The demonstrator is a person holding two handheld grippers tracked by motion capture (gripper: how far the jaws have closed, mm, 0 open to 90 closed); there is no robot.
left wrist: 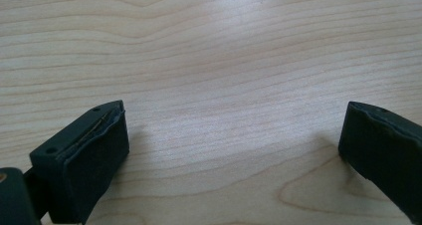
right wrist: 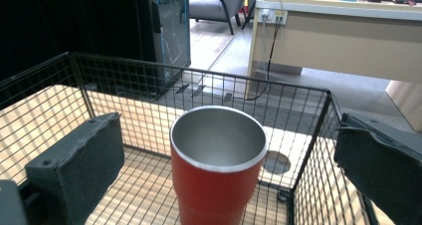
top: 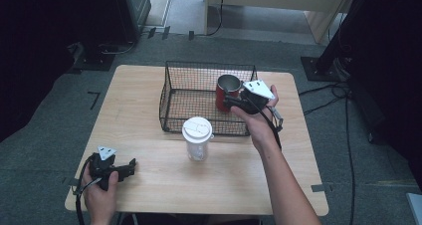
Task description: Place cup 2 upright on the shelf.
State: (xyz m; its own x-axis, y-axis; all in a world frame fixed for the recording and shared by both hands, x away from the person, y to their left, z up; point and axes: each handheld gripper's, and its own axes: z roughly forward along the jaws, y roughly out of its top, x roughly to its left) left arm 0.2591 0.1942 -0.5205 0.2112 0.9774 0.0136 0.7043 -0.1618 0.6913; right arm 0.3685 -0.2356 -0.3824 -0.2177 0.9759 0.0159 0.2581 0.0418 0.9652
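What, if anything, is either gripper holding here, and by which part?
Nothing is held. The right gripper is open, its jaws on either side of the red cup in the wire basket without touching. The left gripper is open over bare table.

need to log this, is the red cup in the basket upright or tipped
Upright: the red cup stands in the wire basket, open mouth up, between the right gripper jaws, which stand apart from it.

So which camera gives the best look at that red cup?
The right gripper view: the red cup stands close and upright between open jaws, its steel inside visible. The high view shows it small in the wire basket, partly behind the right gripper.
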